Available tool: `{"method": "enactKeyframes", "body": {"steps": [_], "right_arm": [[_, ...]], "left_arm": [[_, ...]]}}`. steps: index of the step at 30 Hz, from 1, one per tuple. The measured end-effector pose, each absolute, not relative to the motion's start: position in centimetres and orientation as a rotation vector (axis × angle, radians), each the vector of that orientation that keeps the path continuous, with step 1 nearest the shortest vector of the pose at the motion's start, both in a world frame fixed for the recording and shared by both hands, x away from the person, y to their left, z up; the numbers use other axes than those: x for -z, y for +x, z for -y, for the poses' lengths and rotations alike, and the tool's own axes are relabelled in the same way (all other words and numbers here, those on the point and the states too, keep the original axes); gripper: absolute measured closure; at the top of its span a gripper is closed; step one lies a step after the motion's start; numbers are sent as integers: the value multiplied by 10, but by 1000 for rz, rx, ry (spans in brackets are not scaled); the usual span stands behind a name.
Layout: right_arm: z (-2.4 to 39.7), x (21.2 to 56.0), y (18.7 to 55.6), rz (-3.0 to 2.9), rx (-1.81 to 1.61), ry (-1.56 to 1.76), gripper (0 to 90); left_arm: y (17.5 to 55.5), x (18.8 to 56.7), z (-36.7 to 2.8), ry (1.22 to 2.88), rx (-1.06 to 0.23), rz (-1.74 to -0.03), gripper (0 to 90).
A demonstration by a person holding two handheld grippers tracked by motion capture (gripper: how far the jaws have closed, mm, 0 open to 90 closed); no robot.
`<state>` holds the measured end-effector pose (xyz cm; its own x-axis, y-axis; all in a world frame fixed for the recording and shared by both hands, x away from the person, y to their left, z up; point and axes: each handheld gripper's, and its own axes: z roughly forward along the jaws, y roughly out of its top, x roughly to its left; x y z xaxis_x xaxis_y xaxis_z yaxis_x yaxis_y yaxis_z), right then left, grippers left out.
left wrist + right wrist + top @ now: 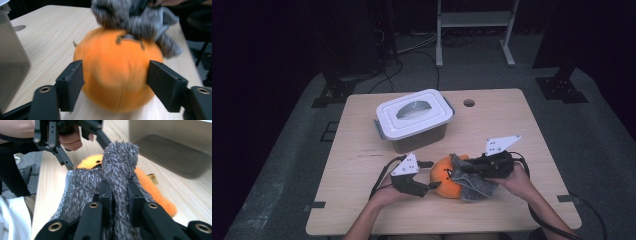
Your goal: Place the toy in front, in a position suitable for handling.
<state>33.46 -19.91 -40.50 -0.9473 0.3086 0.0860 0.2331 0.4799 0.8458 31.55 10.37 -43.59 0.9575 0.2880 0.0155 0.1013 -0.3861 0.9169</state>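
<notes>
A round orange plush toy (446, 175) sits on the wooden table (522, 130) near its front edge. A fuzzy grey cloth (472, 182) is draped over the toy's top and right side. My left gripper (434, 174) comes in from the left, open, its two jaws either side of the toy (117, 82); their pads stand at its flanks without squeezing it. My right gripper (466, 172) reaches in from the right, shut on a bunched fold of the grey cloth (117, 165), which rests against the toy (150, 187).
A grey storage box with a white handled lid (414, 119) stands behind the toy, at mid-table. A round cable hole (469, 103) is near the far edge. Bare wood lies to the left and right of the hands.
</notes>
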Motion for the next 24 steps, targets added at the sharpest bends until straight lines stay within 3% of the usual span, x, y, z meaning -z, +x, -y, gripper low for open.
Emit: {"method": "enactKeyframes", "body": {"steps": [4,7,18,24], "right_arm": [[182,405,324,-2641,-1524,435,766],[175,404,316,-2657,-1495,385,767],[223,415,313,-2647,-1495,520,770],[221,406,330,-2600,-1508,550,768]], "left_arm": [[311,437,-95,1980,-189,-255,261],[310,440,-94,2011,-206,-228,308],[313,441,-95,2011,-221,-215,376],[309,439,-91,2011,-221,-163,382]]}}
